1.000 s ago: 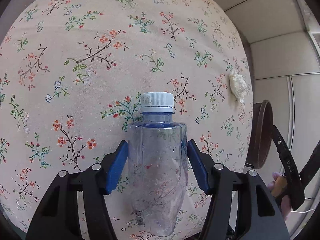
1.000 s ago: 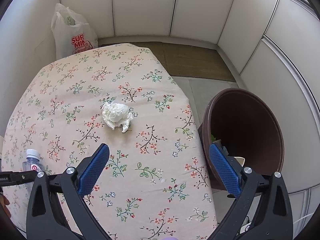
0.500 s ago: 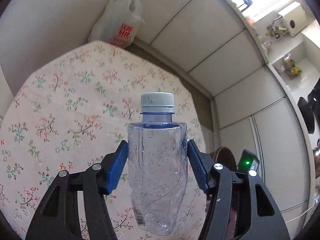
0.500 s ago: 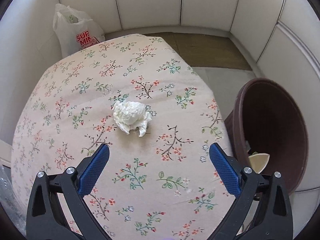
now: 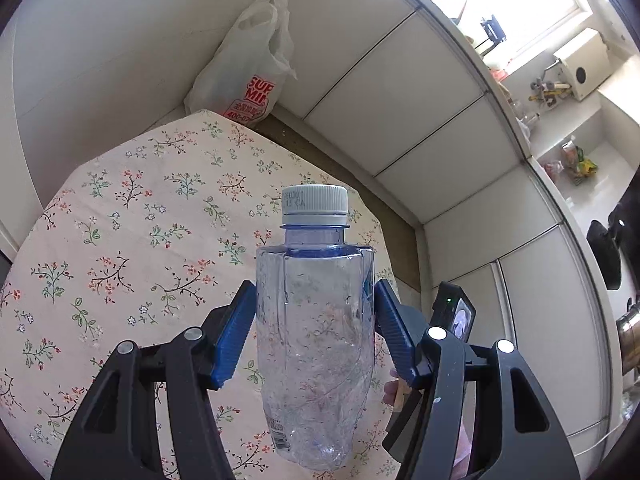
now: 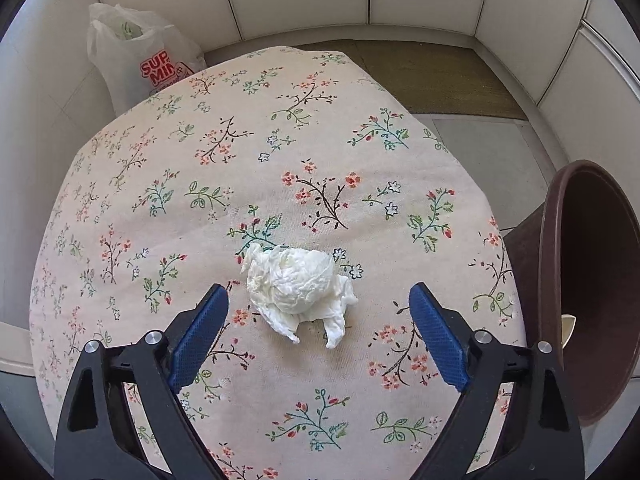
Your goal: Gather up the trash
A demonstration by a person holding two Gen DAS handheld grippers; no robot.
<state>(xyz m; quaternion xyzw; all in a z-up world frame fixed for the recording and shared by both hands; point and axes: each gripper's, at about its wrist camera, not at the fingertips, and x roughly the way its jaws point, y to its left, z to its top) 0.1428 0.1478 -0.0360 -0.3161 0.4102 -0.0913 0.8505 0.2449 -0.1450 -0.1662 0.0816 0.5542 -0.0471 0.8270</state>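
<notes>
**Jaws closing around a crumpled tissue, bottle held aloft**

Right gripper [image 6: 318, 334] jaws are closing, wide apart, not yet touching the crumpled tissue [image 6: 298, 290] lying between and just ahead of them on the floral worktop [image 6: 280, 160]. It looks feather-light and soft; pinch its bulky middle. Left gripper [image 5: 314, 330] jaws clamp an empty plastic bottle [image 5: 316, 340] mid-body: light, crushable, possibly slippery.
</notes>
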